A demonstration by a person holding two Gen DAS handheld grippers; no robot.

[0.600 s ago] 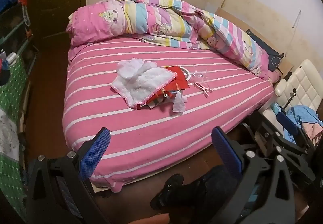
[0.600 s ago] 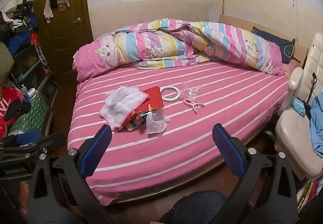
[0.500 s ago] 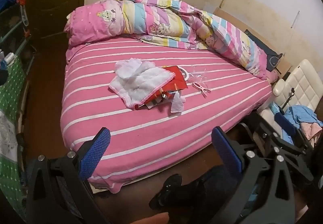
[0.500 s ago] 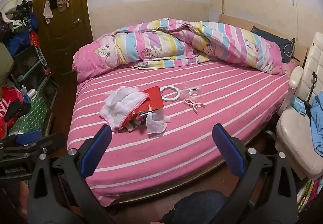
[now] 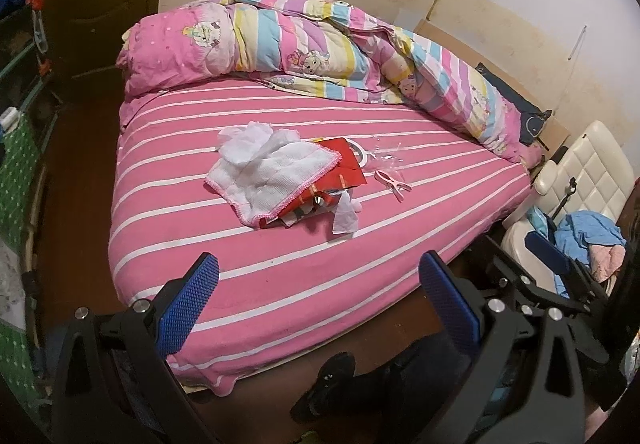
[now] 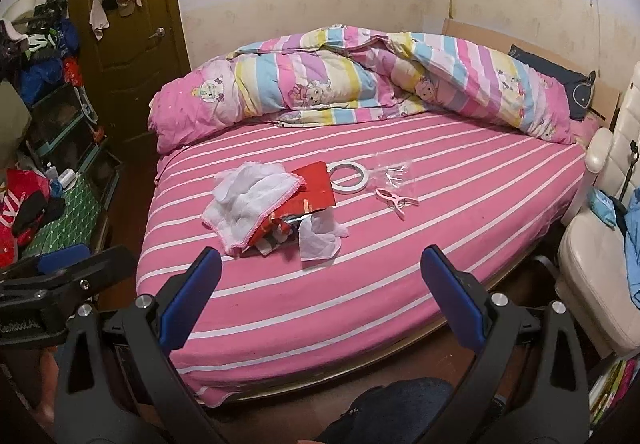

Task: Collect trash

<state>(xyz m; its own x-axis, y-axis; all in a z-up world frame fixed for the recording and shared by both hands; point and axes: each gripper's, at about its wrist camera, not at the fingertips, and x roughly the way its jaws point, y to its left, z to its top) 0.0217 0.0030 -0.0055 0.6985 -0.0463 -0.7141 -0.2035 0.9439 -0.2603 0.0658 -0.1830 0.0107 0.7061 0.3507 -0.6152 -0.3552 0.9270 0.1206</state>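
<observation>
Both tongs [image 5: 318,292] [image 6: 320,284] gape empty, angled down toward bed [image 6: 360,276].

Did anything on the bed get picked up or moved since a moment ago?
No. The white cloth, red packet, tape ring, pink clip and crumpled tissue lie where they were. The left gripper and right gripper stay wide open and empty, short of the bed; the left view shifted only slightly.
</observation>
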